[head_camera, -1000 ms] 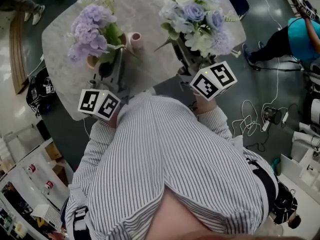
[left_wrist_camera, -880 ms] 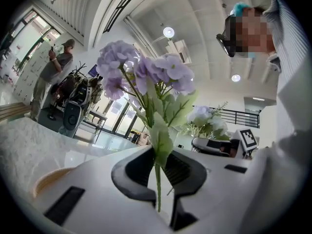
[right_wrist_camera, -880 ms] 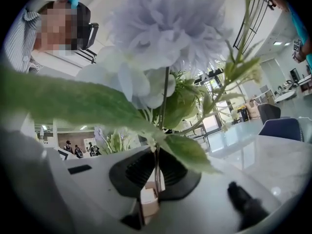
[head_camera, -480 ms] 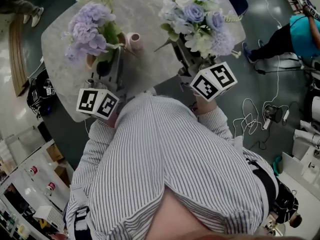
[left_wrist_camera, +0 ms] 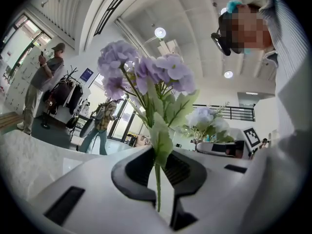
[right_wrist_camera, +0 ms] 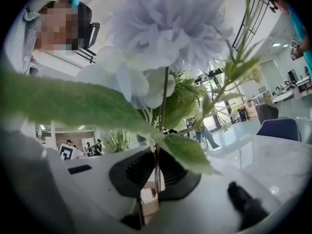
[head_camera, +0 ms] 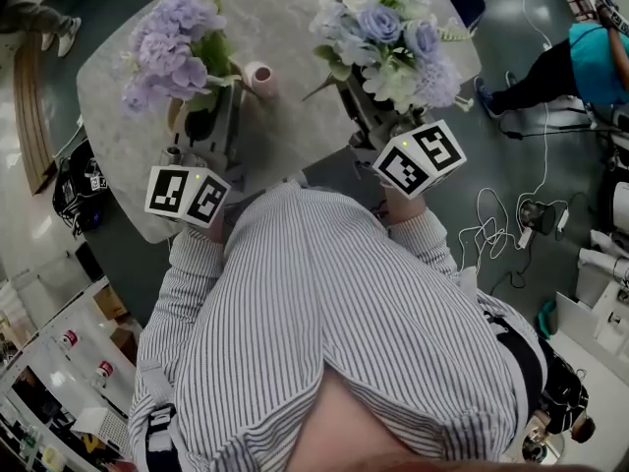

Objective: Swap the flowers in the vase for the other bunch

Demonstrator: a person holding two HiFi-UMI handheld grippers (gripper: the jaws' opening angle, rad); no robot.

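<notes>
Flowers held over the grey table (head_camera: 285, 28): the left gripper (left_wrist_camera: 158, 179) was clamped nearly closed on the thin stem of the purple bunch (head_camera: 167, 52) at 10 o'clock, and the right gripper (right_wrist_camera: 156, 172) was pinched tight on the stems of the blue-and-white bunch (head_camera: 383, 37) at 1 o'clock (seen from the head view). The pink vase (head_camera: 257, 77) stood on the table between them, just beside the purple blooms.

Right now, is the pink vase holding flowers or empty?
Empty. The pink vase shows a bare mouth; the purple bunch is clamped in the left gripper, the pale blue bunch in the right gripper.
</notes>
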